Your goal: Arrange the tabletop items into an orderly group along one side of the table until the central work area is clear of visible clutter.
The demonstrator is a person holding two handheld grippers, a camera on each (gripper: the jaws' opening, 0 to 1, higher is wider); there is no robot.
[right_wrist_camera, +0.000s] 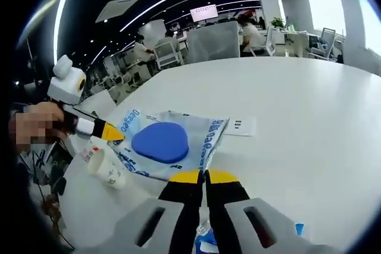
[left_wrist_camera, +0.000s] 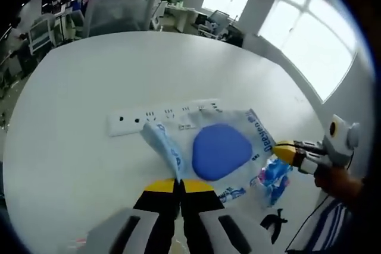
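A clear plastic bag with blue lettering holds a round blue pad and lies on the white table. My left gripper is shut on the bag's near folded edge. My right gripper comes in from the right, shut on the bag's far edge. In the right gripper view the same bag and pad lie ahead, with my right gripper shut on its near edge. The left gripper, held by a hand, pinches the opposite side.
A white power strip lies just beyond the bag, seen also as the strip. A blue and pink packet and a black clip lie near the table edge. A paper cup lies tipped by the bag. Office chairs stand beyond the table.
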